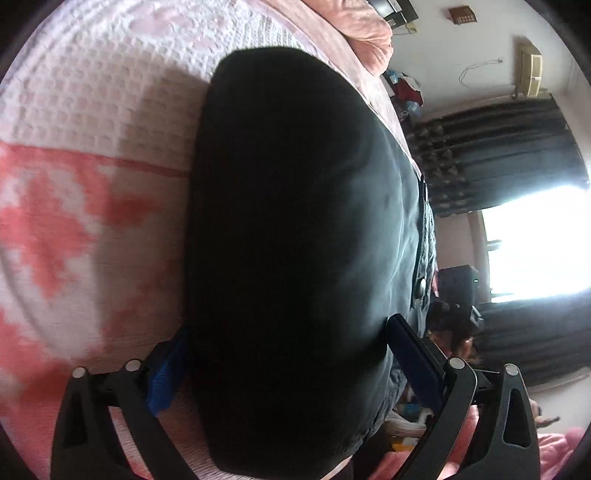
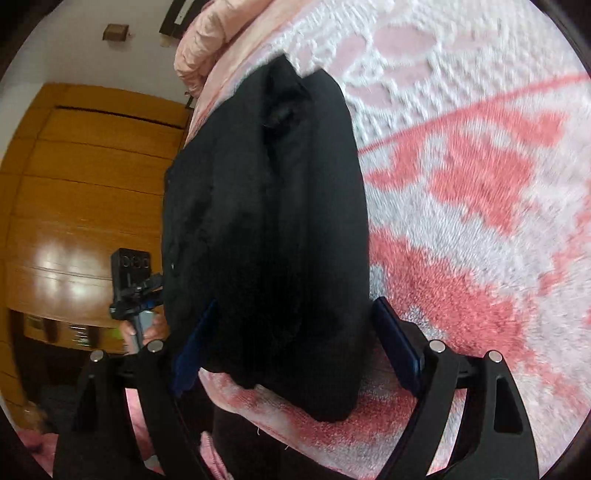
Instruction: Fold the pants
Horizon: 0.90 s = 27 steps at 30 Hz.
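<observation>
Currently, the black pants (image 1: 295, 240) are lying as a folded bundle on a white and pink textured bedspread (image 1: 74, 184), which is covering the bed and filling the area ahead of and outboard of both sets of fingers. In the left wrist view, the left gripper (image 1: 288, 354) is straddling the near end of the bundle, with one blue pad (image 1: 166, 376) sitting against the fabric edge on one side and the other finger lying along the opposite edge; whether these pads are pressing or merely touching cannot be told. In the right wrist view, the right gripper (image 2: 291, 339) is standing with its fingers (image 2: 397, 347) spread wide, the bundle is lying between them, and the pads are not visibly squeezing it. Beyond the left fingertips, dark curtains (image 1: 498, 147) are hanging beside a bright window (image 1: 535, 240), and a pink quilt (image 1: 365, 26) is bunching at the far end of the bed. Beyond the right fingertips, a wooden wardrobe (image 2: 85, 166) is reflecting light. Just outboard of the right gripper's inner finger, a hand (image 2: 147, 332) is gripping the handle of the other device. The near end of the pants is being cut off by the gripper frames, the fabric is showing almost no fold detail because it is so dark, and the bedspread pattern is blurring in the right view.
</observation>
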### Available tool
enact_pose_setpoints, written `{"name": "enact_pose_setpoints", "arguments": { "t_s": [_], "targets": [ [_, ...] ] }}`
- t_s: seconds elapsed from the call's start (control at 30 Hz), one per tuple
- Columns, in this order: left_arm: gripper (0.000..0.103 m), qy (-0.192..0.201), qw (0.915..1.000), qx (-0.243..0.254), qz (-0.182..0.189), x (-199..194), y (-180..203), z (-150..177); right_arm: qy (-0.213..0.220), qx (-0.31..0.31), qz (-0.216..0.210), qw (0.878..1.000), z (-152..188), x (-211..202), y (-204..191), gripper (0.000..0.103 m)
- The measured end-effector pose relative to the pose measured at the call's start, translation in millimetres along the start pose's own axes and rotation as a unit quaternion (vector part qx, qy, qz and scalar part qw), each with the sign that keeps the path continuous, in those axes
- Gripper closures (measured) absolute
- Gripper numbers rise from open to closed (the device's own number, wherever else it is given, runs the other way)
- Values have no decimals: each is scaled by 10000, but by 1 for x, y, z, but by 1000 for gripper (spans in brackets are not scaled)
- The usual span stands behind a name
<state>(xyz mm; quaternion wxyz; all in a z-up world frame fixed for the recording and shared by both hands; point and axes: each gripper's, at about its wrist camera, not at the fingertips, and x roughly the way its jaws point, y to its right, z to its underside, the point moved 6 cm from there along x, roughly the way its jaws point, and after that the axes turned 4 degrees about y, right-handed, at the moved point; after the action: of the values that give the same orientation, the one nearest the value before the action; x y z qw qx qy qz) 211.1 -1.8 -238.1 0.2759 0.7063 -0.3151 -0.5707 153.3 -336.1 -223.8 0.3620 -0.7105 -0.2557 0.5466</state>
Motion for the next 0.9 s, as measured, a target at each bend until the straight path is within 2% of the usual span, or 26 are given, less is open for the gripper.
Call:
{"name": "enact_pose_setpoints", "arguments": {
  "t_s": [0.13, 0.2, 0.27, 0.33, 0.37, 0.4, 0.43, 0.5, 0.6, 0.7, 0.9],
  "targets": [
    [4, -107, 9998, -40, 191, 5, 5, 1, -119, 113, -397, 9991, -4, 7, 2, 18],
    [4, -130, 9989, -107, 437, 5, 9, 2, -252, 63, -646, 9976, -8, 14, -1, 18],
    [4, -107, 9970, -215, 743, 4, 12, 5, -319, 49, -692, 9971, -13, 22, -1, 19],
    [4, -73, 9967, -248, 768, 4, 13, 6, -336, -19, -698, 9970, -15, 26, -4, 21],
    [8, -48, 9975, -283, 649, 5, 11, 5, -317, -110, -633, 9974, -17, 28, -7, 23],
    [23, -13, 9985, -315, 443, 6, 7, 3, -284, -148, -581, 9978, -15, 28, -7, 29],
    [31, 19, 9989, -357, 296, 6, 4, 6, -231, -159, -575, 9979, -15, 27, -7, 37],
    [42, 148, 9983, -459, 314, 4, 4, 8, -36, -129, -723, 9973, -14, 19, -9, 51],
    [56, 353, 9984, -407, 163, -3, 11, 11, 170, -239, -675, 9973, -10, 8, -19, 57],
    [65, 535, 9978, -334, 194, -9, 22, 10, 306, -483, -489, 9972, -7, 0, -37, 61],
    [66, 987, 9942, -22, 418, -28, 52, 0, 615, -1169, -207, 9910, -16, -28, -83, 63]
  ]
}}
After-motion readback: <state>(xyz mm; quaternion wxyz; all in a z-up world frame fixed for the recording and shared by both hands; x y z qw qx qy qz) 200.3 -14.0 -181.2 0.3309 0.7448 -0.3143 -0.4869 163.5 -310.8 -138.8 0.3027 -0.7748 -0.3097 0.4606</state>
